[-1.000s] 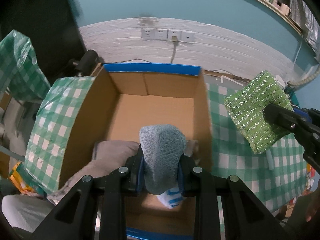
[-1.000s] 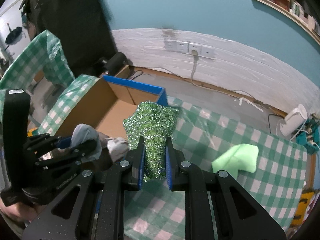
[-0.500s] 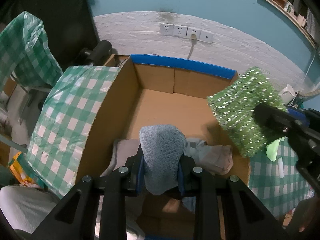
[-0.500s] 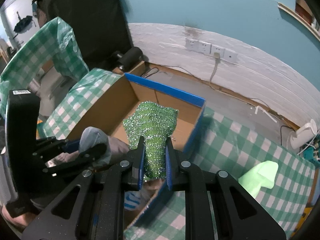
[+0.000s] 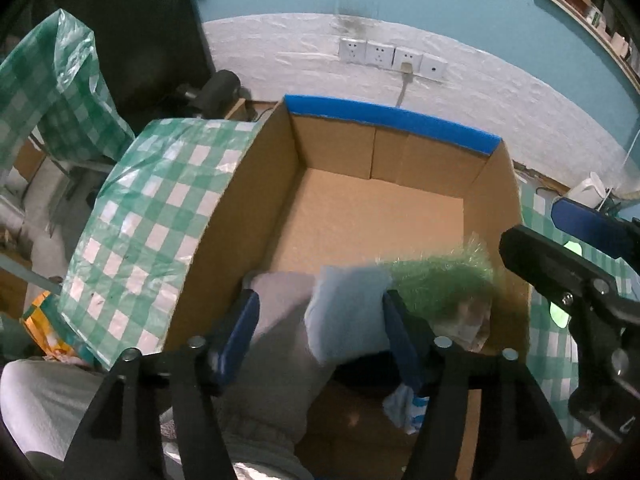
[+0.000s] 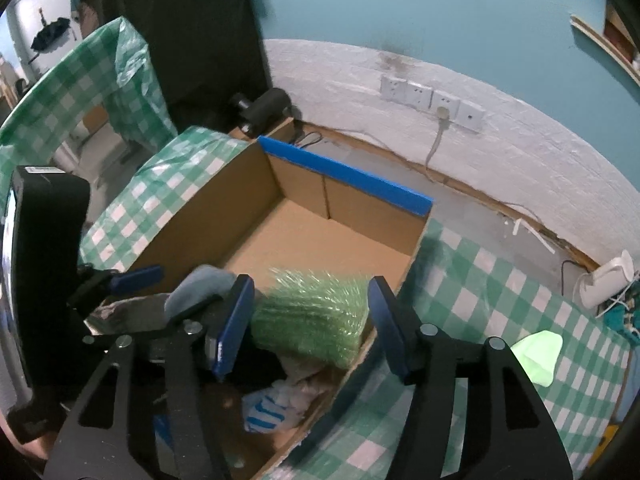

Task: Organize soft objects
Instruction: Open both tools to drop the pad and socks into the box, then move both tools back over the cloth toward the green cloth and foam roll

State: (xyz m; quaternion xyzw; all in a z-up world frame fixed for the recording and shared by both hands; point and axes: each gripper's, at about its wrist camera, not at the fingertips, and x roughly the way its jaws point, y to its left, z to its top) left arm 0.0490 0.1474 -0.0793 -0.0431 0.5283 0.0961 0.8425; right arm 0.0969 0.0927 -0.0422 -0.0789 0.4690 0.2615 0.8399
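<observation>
Both tongs hang over the cardboard box (image 5: 256, 204), which sits on a bench under a green checked cloth (image 6: 492, 280). The left tongs (image 5: 318, 330) are spread wide with nothing gripped; the grey-blue cloth (image 5: 348, 312) lies between their blue pads, leaning by the right one, on top of a grey garment (image 5: 276, 344). The right tongs (image 6: 310, 324) are spread wide too, and the sparkly green sponge (image 6: 312, 316) sits blurred between them inside the box, above a white and blue striped sock (image 6: 264, 412). A pale green cloth (image 6: 538, 354) lies on the bench to the right
</observation>
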